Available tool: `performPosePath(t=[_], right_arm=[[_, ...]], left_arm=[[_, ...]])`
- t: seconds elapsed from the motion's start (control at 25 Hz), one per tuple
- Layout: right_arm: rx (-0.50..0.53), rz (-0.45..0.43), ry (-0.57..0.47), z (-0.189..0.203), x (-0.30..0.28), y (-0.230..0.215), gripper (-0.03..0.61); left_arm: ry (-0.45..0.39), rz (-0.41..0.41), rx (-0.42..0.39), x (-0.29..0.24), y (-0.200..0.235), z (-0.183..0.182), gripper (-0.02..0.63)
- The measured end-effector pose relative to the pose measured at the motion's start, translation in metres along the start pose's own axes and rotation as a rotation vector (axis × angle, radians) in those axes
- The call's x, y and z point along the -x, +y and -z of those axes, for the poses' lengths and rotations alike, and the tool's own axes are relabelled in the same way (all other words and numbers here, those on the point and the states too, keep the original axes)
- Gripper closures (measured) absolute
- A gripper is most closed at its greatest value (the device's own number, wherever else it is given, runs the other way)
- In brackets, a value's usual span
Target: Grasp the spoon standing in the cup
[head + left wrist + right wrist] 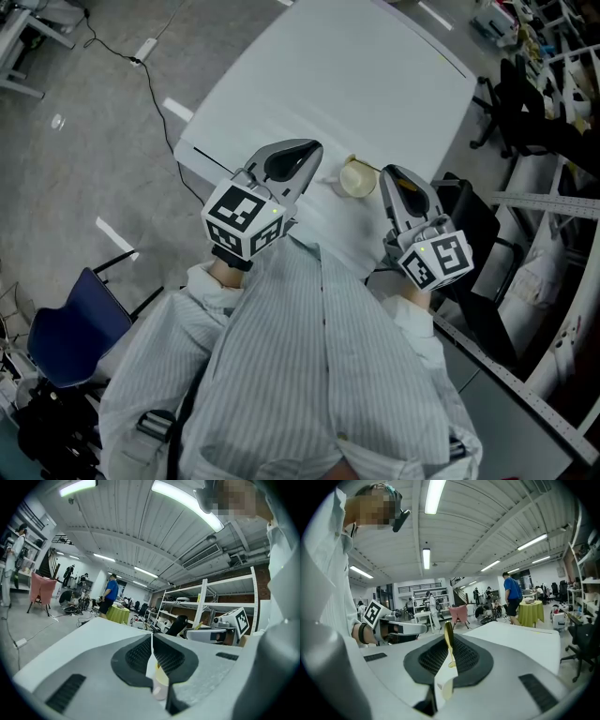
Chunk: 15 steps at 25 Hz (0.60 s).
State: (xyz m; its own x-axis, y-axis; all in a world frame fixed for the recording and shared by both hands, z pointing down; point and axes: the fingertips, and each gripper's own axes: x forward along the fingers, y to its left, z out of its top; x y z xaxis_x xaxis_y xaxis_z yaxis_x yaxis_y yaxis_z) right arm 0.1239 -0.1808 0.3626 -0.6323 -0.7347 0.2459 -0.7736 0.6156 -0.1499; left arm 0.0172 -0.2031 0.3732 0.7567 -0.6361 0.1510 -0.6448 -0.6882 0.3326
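One white worktop [375, 75] in a wide workshop carries one cream cup [357, 178], with one yellow spoon [448, 634] standing in it. Two grippers flank the cup. The right gripper [450, 654] has its fingers pinched on the spoon, and the left gripper [152, 643] has its fingers pressed together, empty.

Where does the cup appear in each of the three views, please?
Head view: cup just right of centre, on the white table.
Left gripper view: cup at bottom centre, seen through the gap under the left gripper.
Right gripper view: cup is a pale sliver at low centre, beneath the spoon.
Shared landmark: the white table.
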Motion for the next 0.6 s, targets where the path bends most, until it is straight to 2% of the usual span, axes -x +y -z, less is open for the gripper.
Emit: performPosePath(t=[0.4,0.6], right_arm=[[0.045,-0.076,-0.073,-0.037,-0.019,0.022,0.549],[0.077,-0.13,-0.063,-0.04,-0.031,0.036,0.549]], left_arm=[[-0.039,-0.034,-0.006,0.017,0.004,-0.014,0.595],[-0.051,-0.063,-0.003,0.026,0.007,-0.017,0.595]])
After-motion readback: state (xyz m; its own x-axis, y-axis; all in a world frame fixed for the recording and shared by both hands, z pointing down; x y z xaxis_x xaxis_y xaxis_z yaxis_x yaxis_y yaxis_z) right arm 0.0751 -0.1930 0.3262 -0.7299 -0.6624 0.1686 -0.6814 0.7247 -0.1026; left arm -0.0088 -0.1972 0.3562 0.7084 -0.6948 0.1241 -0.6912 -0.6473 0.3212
